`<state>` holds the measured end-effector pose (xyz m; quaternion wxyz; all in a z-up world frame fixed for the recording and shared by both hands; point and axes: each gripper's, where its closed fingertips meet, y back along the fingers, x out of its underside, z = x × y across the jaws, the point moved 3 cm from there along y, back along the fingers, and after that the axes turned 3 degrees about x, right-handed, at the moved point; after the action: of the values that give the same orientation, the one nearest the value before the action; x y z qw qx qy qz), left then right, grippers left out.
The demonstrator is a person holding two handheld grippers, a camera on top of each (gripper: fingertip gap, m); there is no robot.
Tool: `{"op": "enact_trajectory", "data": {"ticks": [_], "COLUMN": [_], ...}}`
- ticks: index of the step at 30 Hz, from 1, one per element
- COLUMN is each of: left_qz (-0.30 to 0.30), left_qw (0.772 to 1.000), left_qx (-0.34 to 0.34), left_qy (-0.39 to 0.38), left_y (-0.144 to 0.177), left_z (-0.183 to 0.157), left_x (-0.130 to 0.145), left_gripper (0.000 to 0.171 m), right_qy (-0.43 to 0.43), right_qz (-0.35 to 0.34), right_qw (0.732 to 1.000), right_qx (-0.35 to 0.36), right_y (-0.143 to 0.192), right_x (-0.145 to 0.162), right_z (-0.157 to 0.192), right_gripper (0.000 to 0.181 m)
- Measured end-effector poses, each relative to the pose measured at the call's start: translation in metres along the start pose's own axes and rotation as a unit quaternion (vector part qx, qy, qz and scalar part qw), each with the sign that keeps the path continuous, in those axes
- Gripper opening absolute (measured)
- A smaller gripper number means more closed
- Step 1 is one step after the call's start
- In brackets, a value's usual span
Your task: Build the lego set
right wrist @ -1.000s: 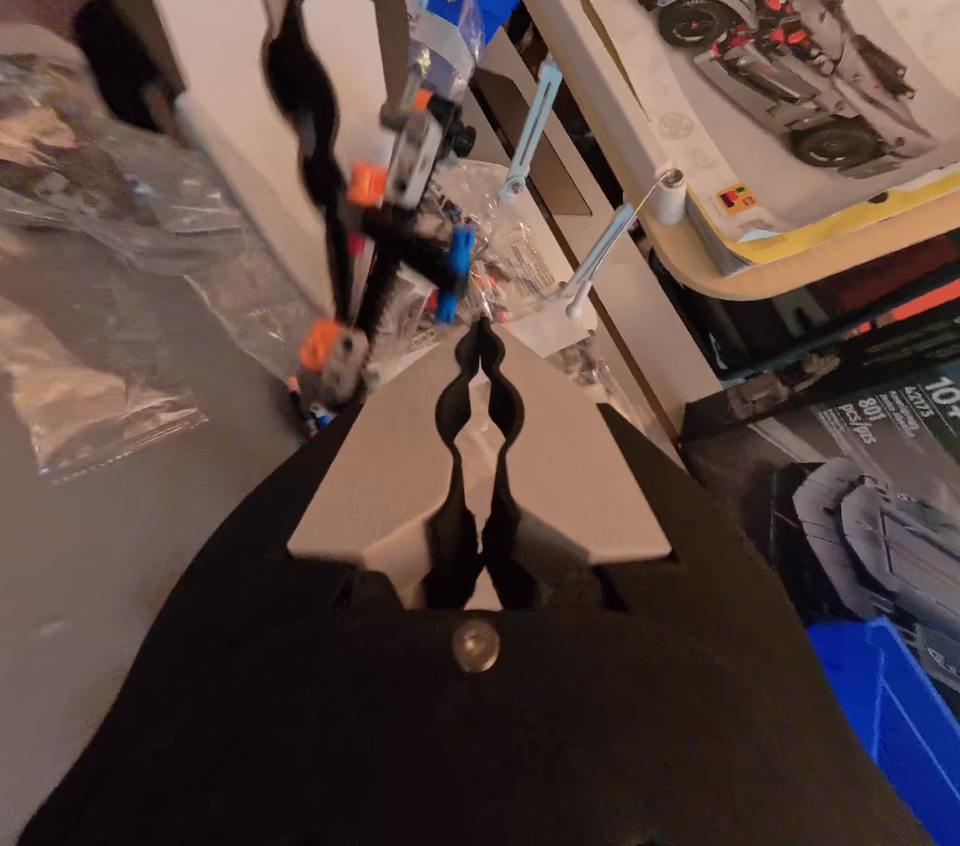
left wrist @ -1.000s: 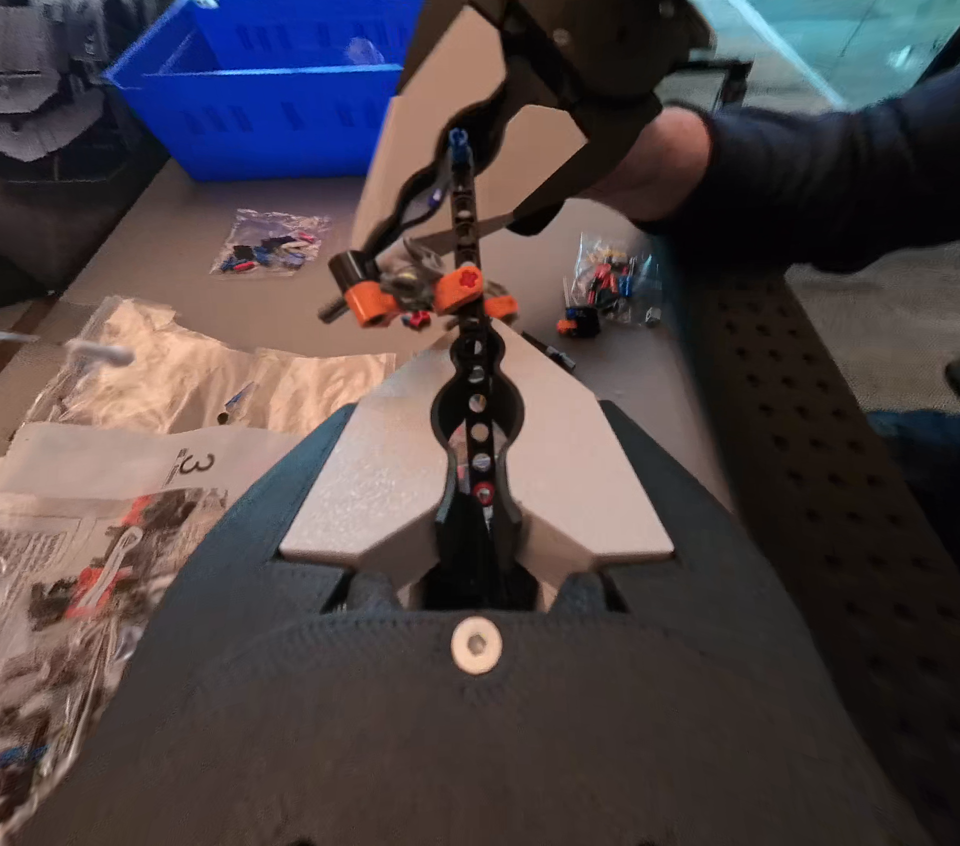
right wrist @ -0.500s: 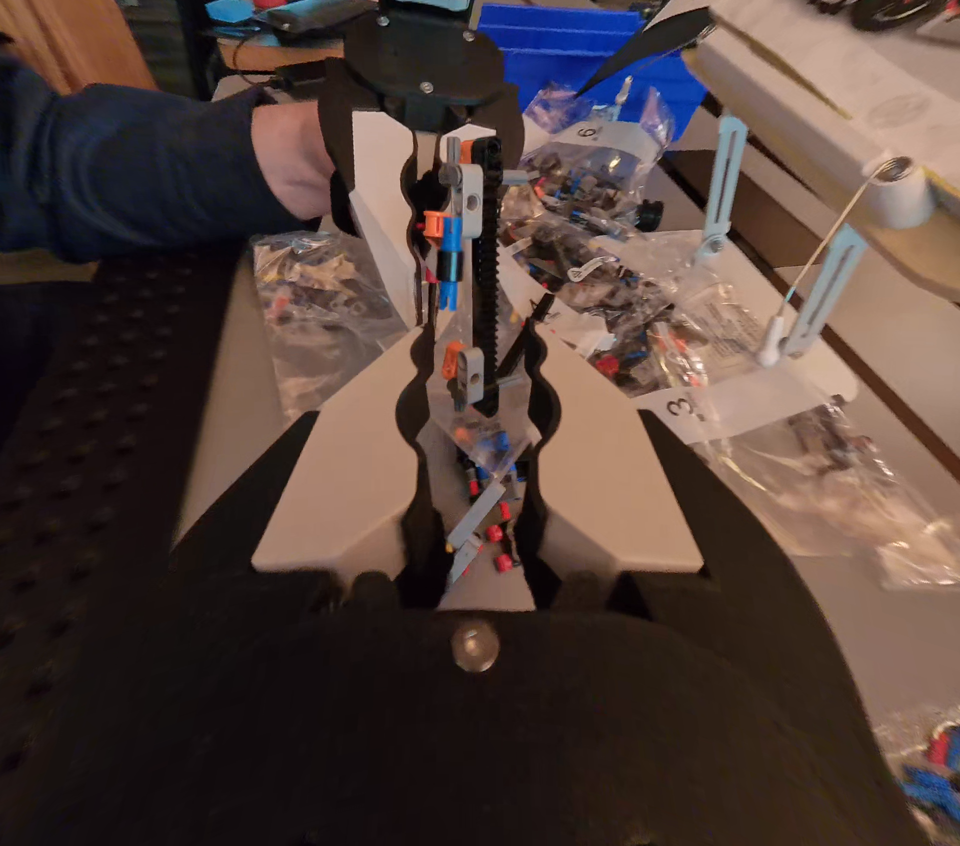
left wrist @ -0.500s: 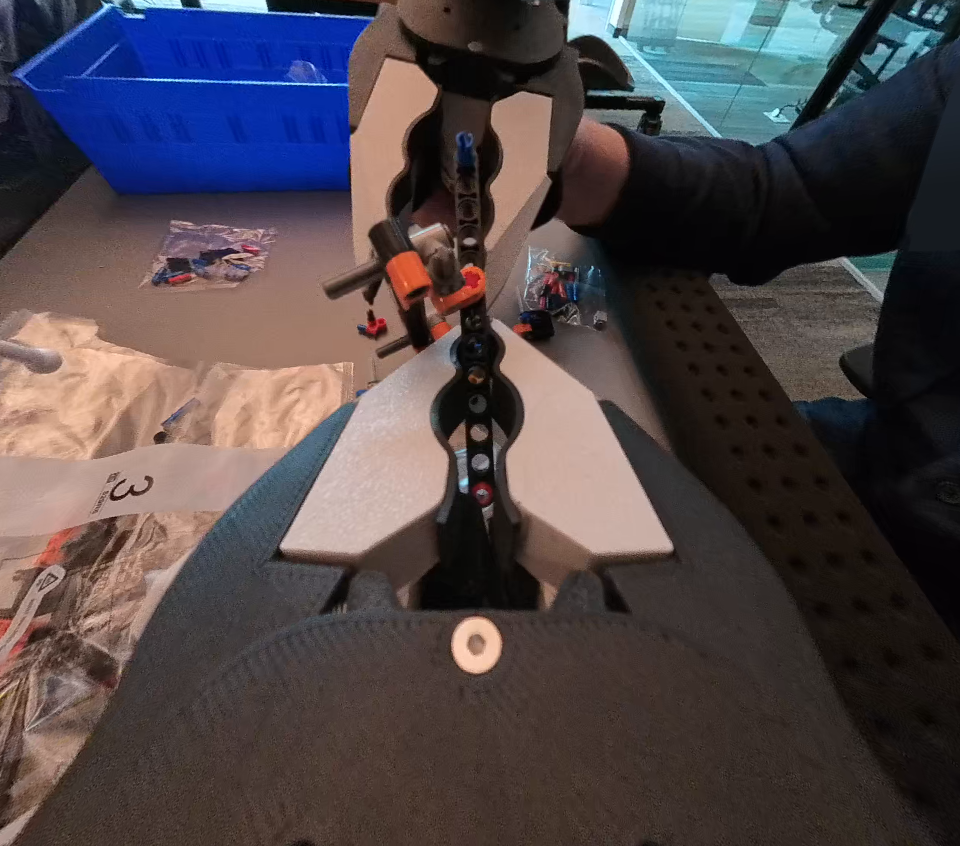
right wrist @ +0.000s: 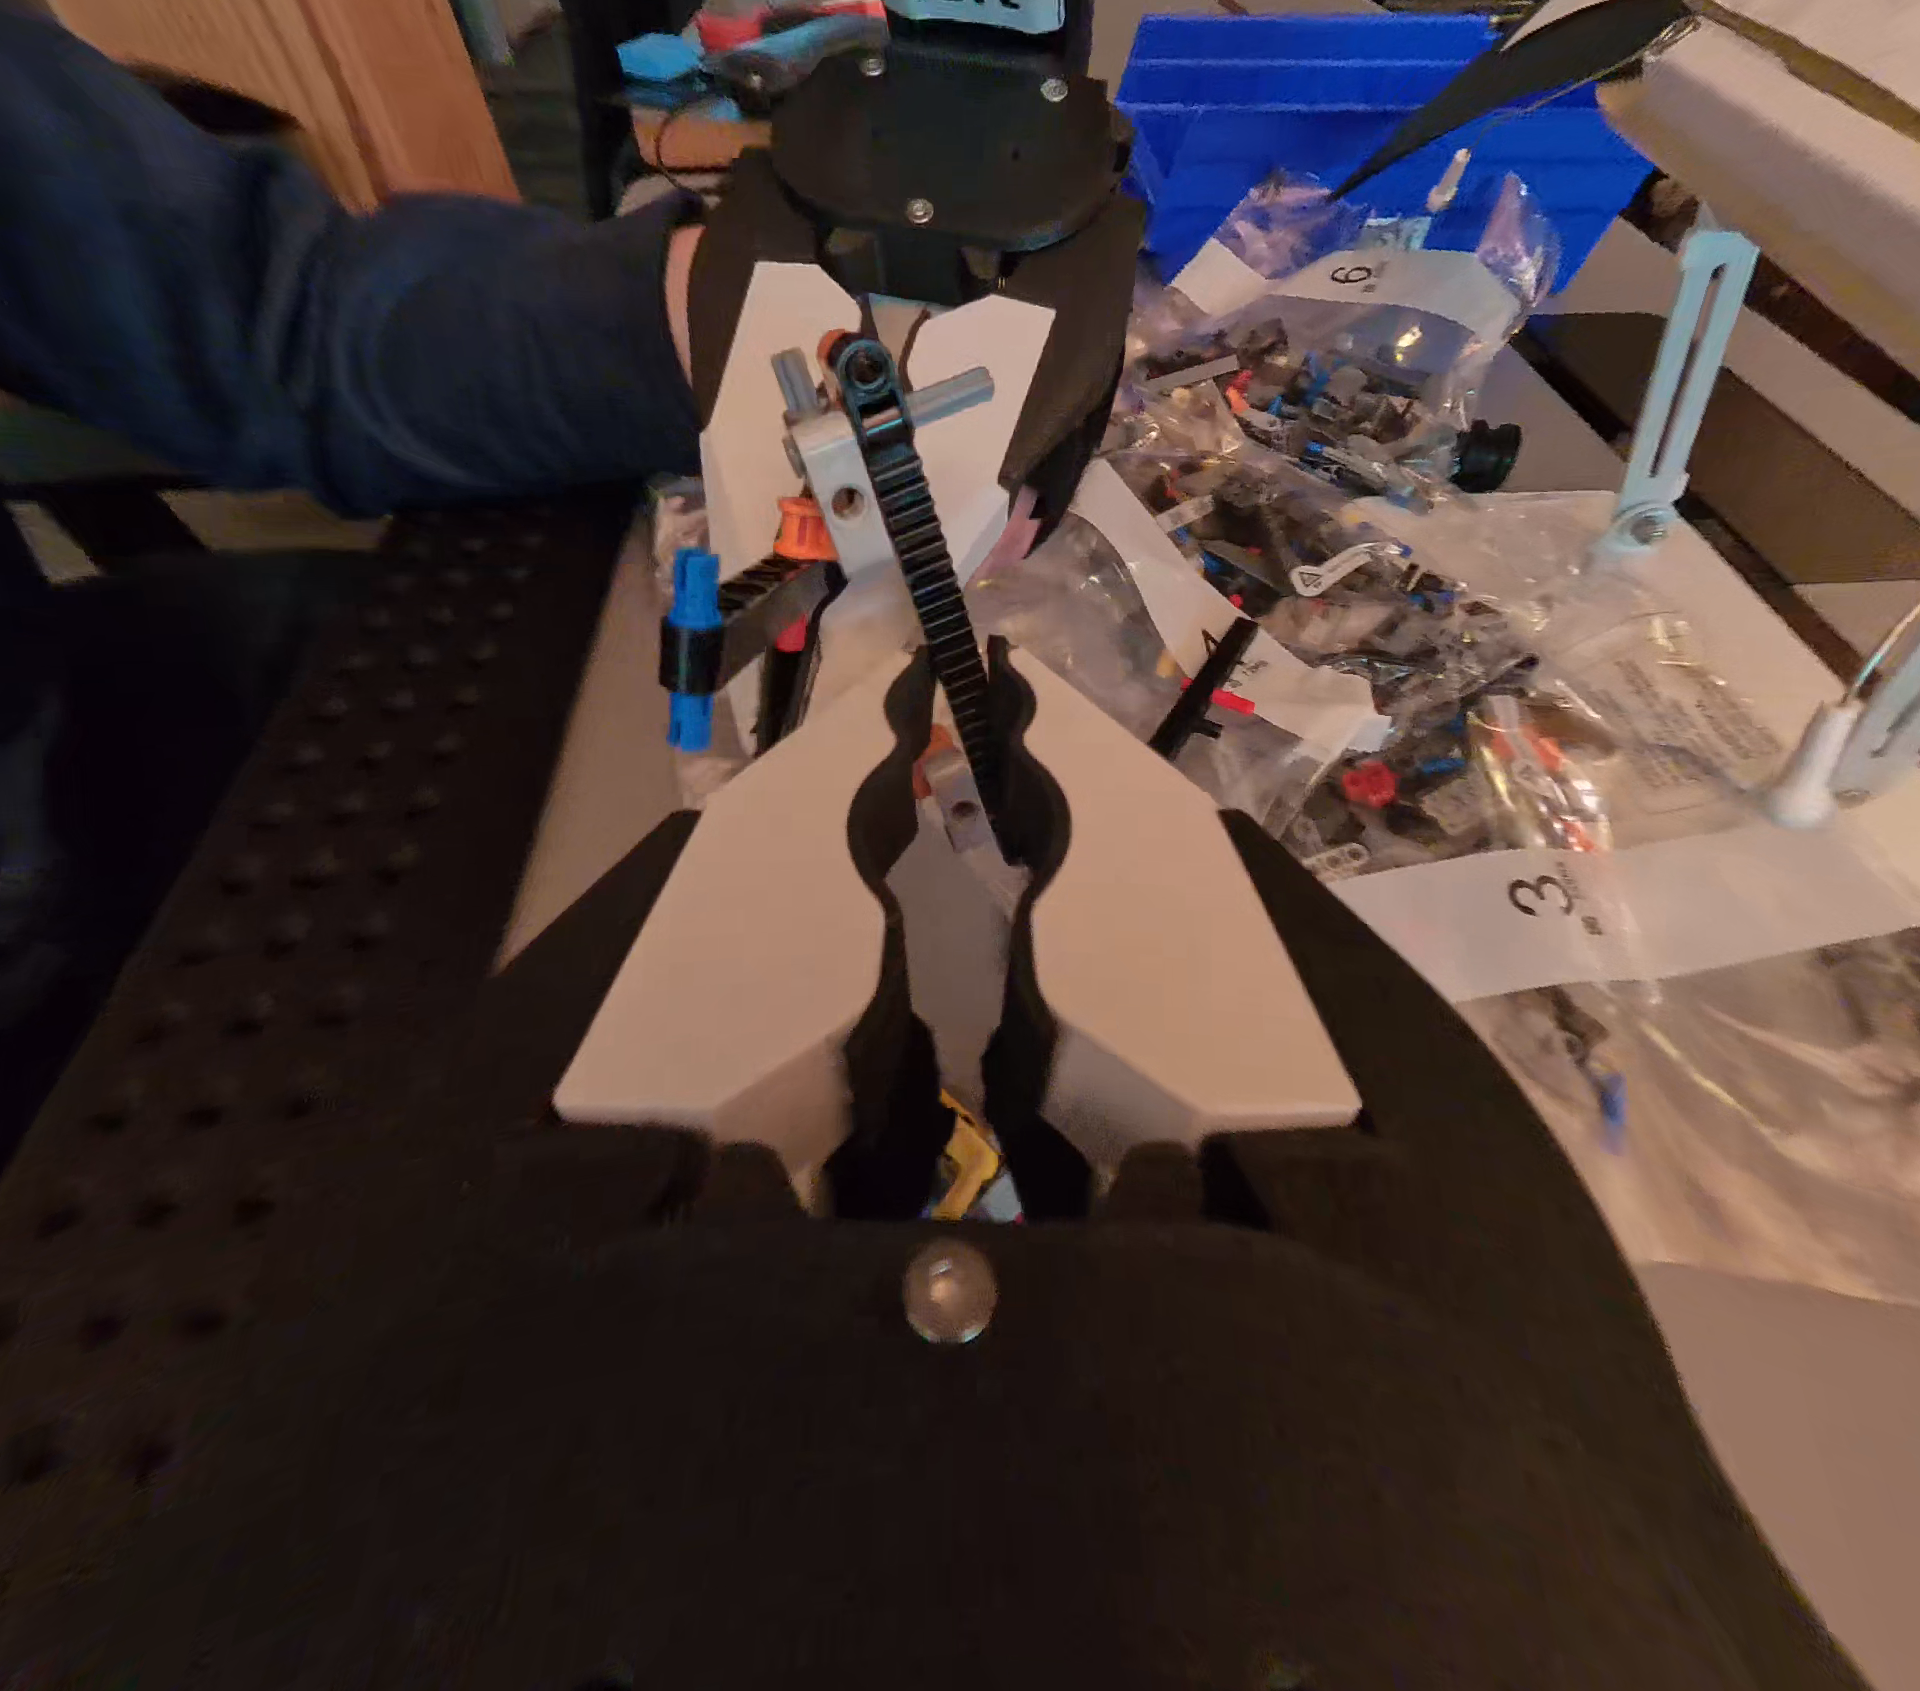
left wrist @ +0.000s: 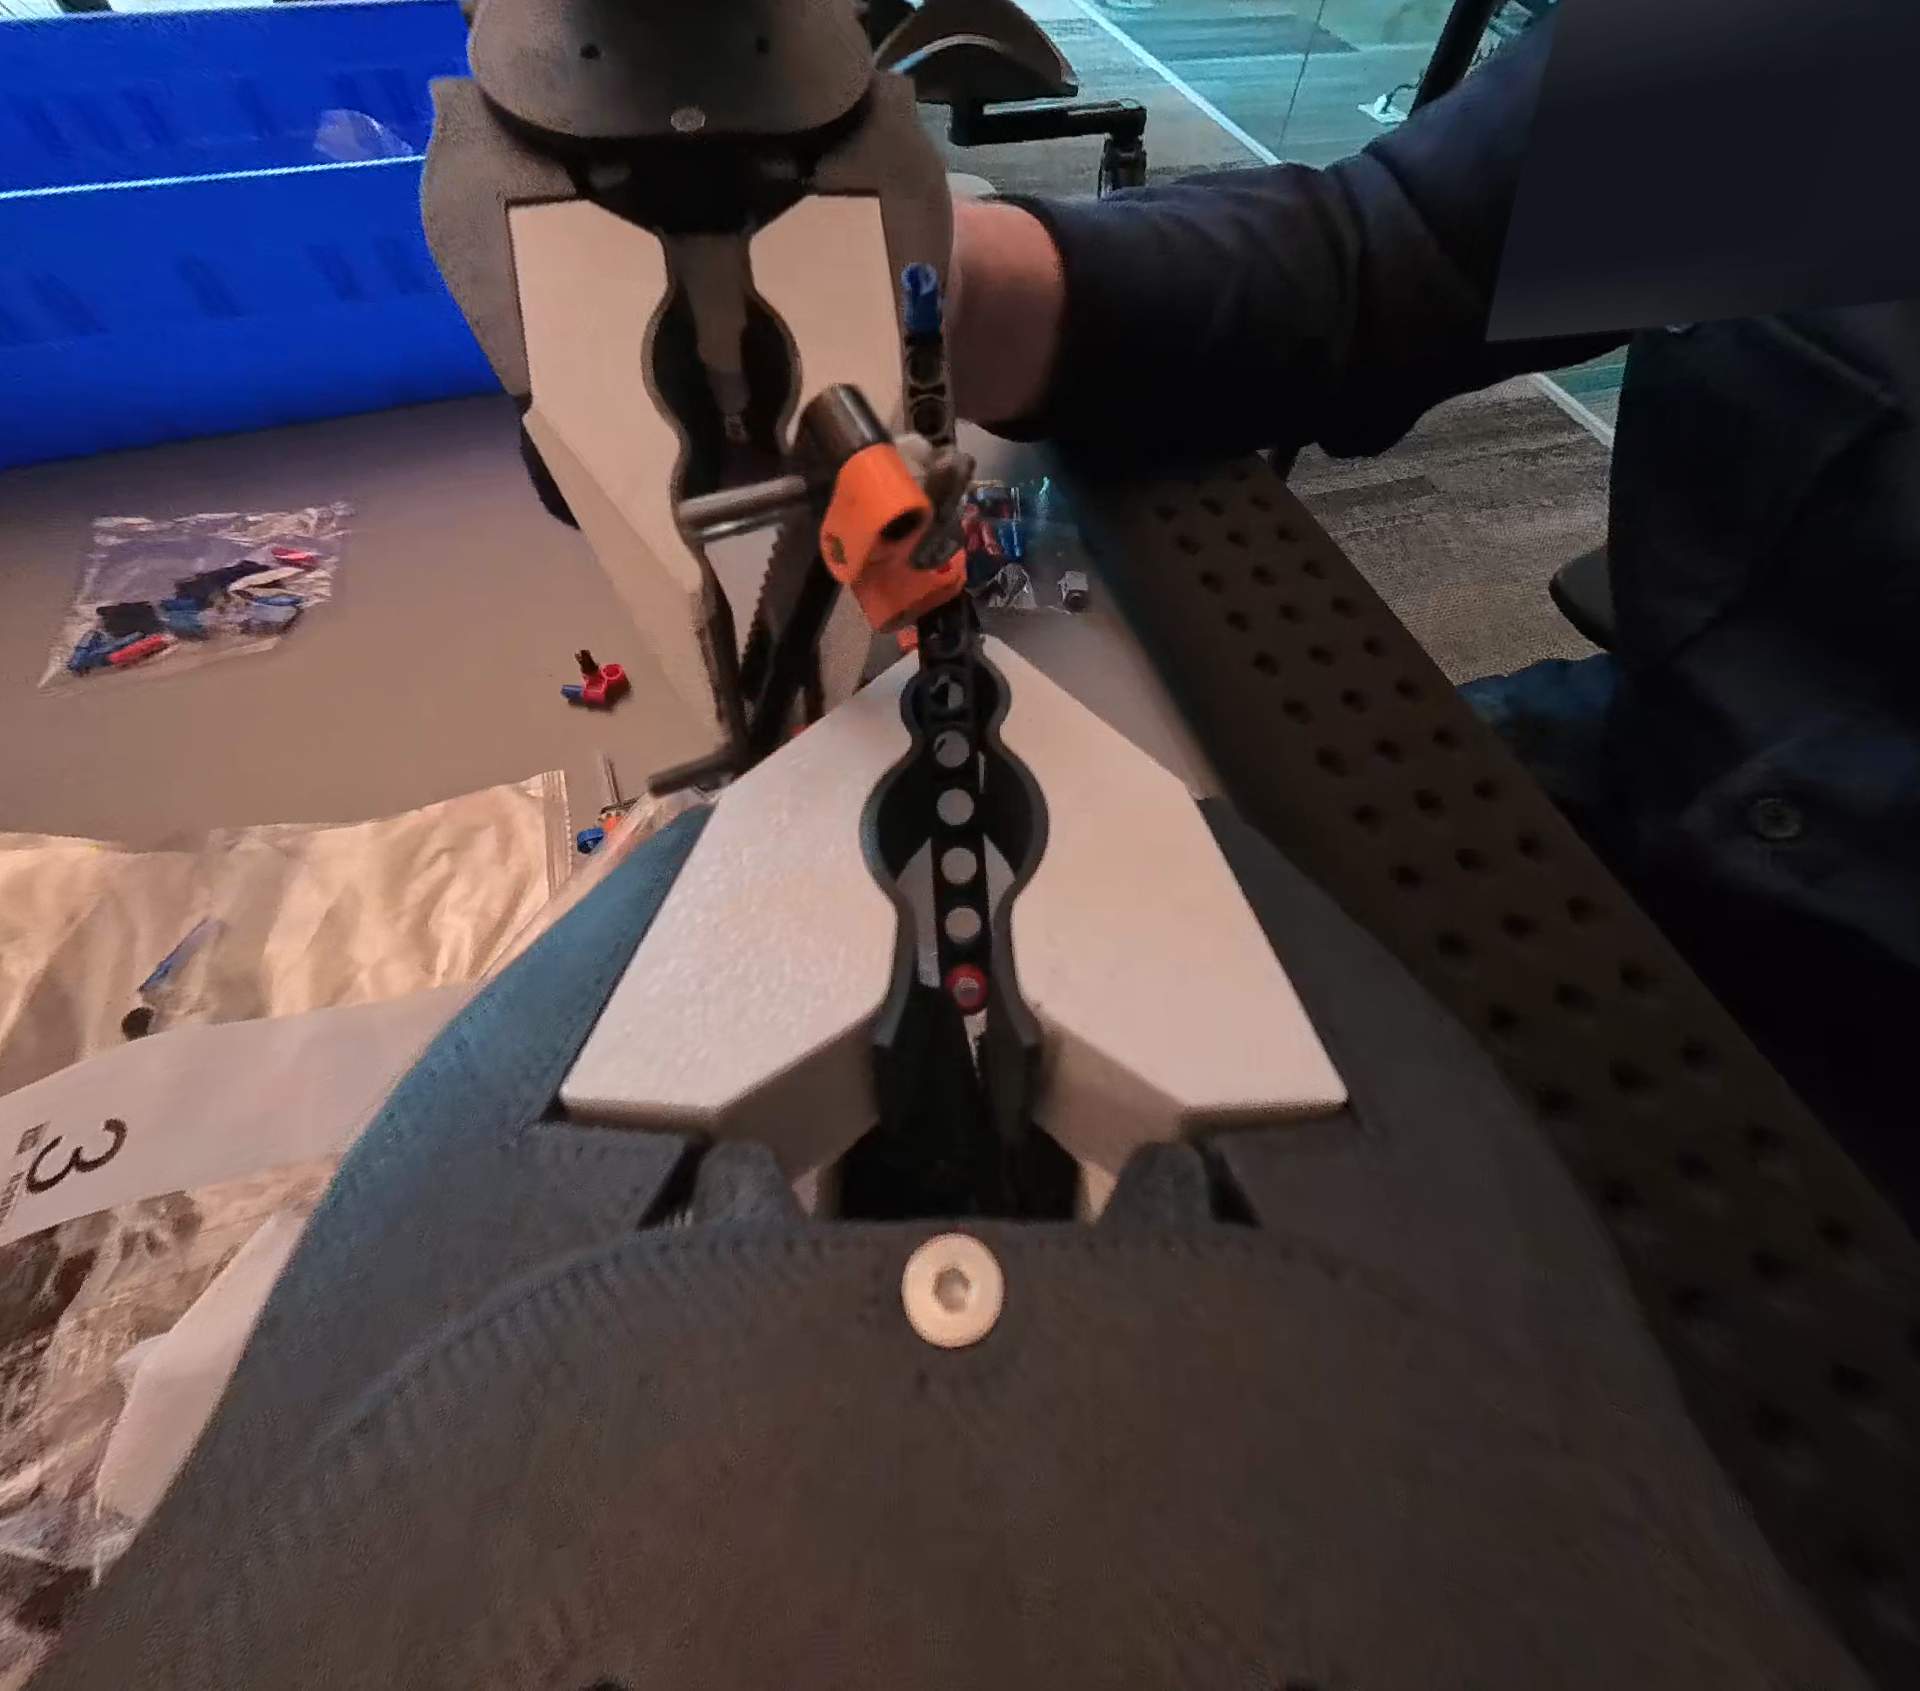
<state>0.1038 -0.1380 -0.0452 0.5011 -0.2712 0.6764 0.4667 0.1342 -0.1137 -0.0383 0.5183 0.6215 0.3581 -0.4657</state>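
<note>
My left gripper (left wrist: pixel 951 665) is shut on a black holed beam (left wrist: pixel 954 810), held above the table. The beam carries a small assembly: an orange connector (left wrist: pixel 883 540), a grey axle (left wrist: pixel 743 509) and a blue pin (left wrist: pixel 920 291) at its far end. My right gripper (right wrist: pixel 958 670) faces it, jaws closed on the assembly's black toothed rack (right wrist: pixel 925 561). A grey beam (right wrist: pixel 842 478) and the blue pin (right wrist: pixel 688 654) sit beside the rack. In the left wrist view the right gripper (left wrist: pixel 774 633) reaches in from the top centre, and part of the rack is hidden behind its fingers.
A blue bin (left wrist: pixel 208 270) stands at the back left. A small parts bag (left wrist: pixel 187 592) and a loose red and blue piece (left wrist: pixel 597 685) lie on the grey table. Numbered parts bags (right wrist: pixel 1403 706) pile at the right under a box on a stand (right wrist: pixel 1766 83). A black perforated mat (left wrist: pixel 1455 810) borders the table. The grippers' ends are close to 4 cm from one another.
My right gripper swung round to face the left one, came closer, and its jaws narrowed from wide open onto the toothed rack. The assembly turned in the left gripper's hold.
</note>
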Motion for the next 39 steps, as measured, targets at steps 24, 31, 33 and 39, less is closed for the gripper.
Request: {"op": "enact_trajectory", "data": {"ticks": [24,31,33,39], "left_qz": [-0.063,-0.021,-0.025,-0.017], "left_qw": [0.984,0.971,0.967,0.970], "left_qx": [-0.157,-0.236,-0.254,-0.241], "left_qy": [0.050,0.011,0.014,0.012], "left_y": [0.032,0.028,0.026,0.025], "left_z": [0.048,0.056,0.061,0.057], "left_x": [-0.010,-0.013,-0.012,-0.012], "left_gripper": [0.036,0.031,0.025,0.015], "right_qy": [0.040,0.063,0.079,0.067], "right_qz": [0.047,0.071,0.084,0.070], "right_qw": [0.972,0.964,0.961,0.967], "right_qx": [0.227,0.247,0.253,0.237], "right_y": [0.021,0.015,0.013,0.015], "right_x": [-0.005,-0.001,0.001,0.001], "right_z": [-0.043,-0.044,-0.043,-0.042], "right_gripper": [0.006,0.006,0.006,0.006]}}
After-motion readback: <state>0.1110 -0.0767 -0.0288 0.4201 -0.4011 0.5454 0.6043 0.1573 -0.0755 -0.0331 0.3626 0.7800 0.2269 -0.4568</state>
